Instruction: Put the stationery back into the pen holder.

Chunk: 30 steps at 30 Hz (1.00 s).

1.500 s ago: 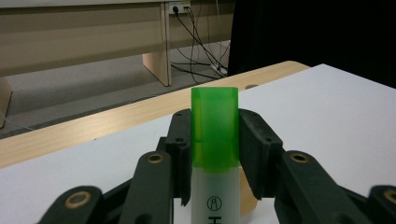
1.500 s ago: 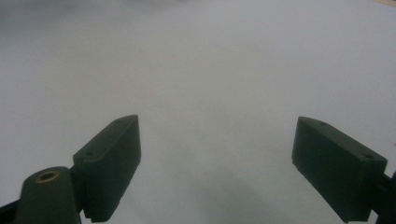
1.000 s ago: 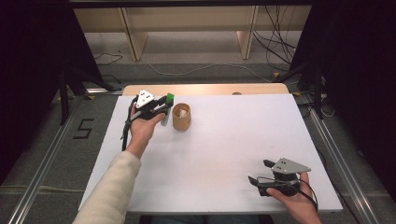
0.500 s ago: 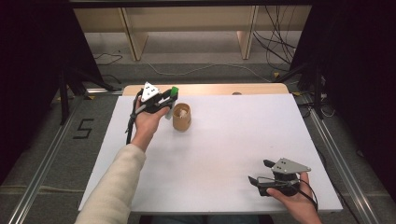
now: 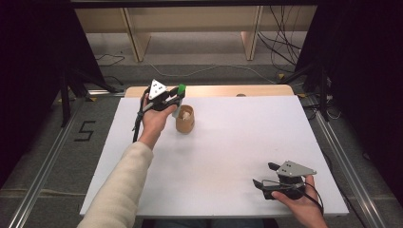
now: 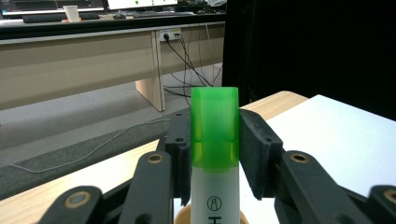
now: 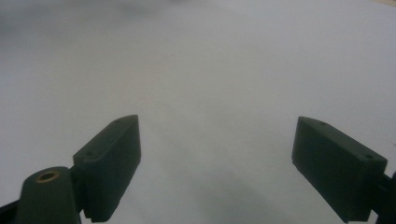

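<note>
Left gripper (image 5: pixel 177 98), upper left of the high view, pinches the green-capped marker (image 6: pixel 214 140) upright, just above the brown cup (image 5: pixel 185 120) on the white table (image 5: pixel 228 156). Your pickup looks done; lowering the marker into the cup and releasing appear to remain. Right gripper (image 5: pixel 266 176), lower right, rests spread and empty.

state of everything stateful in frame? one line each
left gripper: shut on highlighter
highlighter: green cap on, upright, held above the cup
cup: upright on the table, something pale inside
right gripper: open, nothing between the jaws
</note>
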Motion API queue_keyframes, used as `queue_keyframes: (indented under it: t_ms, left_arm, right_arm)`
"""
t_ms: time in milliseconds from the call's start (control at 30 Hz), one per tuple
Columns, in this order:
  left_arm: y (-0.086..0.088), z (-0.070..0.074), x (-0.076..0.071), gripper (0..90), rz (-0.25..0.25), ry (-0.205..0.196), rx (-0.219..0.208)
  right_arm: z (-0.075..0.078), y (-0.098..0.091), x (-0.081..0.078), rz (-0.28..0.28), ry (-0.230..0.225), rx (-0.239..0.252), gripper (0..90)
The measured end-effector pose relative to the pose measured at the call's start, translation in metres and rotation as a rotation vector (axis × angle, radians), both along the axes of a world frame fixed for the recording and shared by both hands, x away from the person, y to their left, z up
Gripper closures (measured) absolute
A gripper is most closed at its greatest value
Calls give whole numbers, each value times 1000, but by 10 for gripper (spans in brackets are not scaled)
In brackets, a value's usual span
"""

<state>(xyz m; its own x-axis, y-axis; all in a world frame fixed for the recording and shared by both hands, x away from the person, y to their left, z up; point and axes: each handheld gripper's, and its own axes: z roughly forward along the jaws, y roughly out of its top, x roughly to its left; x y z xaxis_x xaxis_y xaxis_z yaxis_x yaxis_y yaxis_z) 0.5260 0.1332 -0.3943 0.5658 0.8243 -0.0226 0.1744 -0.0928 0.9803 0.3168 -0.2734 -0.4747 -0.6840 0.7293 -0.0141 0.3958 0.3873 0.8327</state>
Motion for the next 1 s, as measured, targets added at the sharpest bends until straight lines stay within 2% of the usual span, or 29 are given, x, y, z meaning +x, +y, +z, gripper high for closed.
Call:
queue_keyframes:
  t_ms: [567,1000]
  left_arm:
    - [-9,-1,12,668,-5,0,6]
    - [-10,-7,19,668,-7,8,19]
  right_arm:
    - [0,0,0,-2,2,2,165]
    - [0,-1,0,-1,1,1,165]
